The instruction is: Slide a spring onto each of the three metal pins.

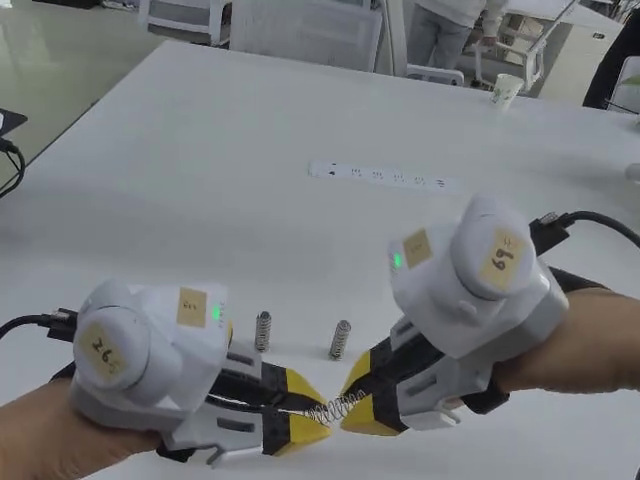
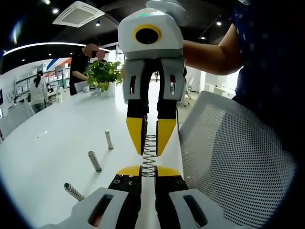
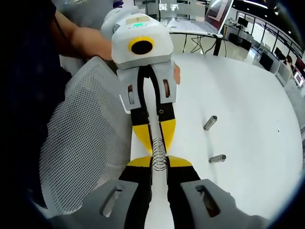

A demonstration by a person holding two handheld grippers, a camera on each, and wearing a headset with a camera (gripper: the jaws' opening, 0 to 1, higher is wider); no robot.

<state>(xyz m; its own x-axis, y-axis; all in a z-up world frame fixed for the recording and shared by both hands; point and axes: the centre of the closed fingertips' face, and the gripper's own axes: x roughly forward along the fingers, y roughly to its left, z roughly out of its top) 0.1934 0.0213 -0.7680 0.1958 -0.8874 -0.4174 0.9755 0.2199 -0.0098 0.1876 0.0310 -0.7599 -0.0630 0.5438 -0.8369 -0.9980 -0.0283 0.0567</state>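
A thin steel spring (image 1: 335,408) hangs in the air between my two grippers, low over the white table's near edge. My left gripper (image 1: 316,420) is shut on one end and my right gripper (image 1: 349,400) is shut on the other, yellow tips facing each other. In the left gripper view the spring (image 2: 149,157) runs from my own jaws up to the right gripper (image 2: 150,145). Beside it stand a bare pin (image 2: 109,140) and two pins wearing springs (image 2: 94,161) (image 2: 74,192). The two sprung pins (image 1: 263,330) (image 1: 340,340) stand just beyond the grippers.
A white power strip (image 1: 385,176) lies mid-table and a paper cup (image 1: 507,90) stands at the far right. A white mesh chair (image 2: 228,157) is close under the grippers. A potted plant (image 2: 102,74) and people are at the table's far end.
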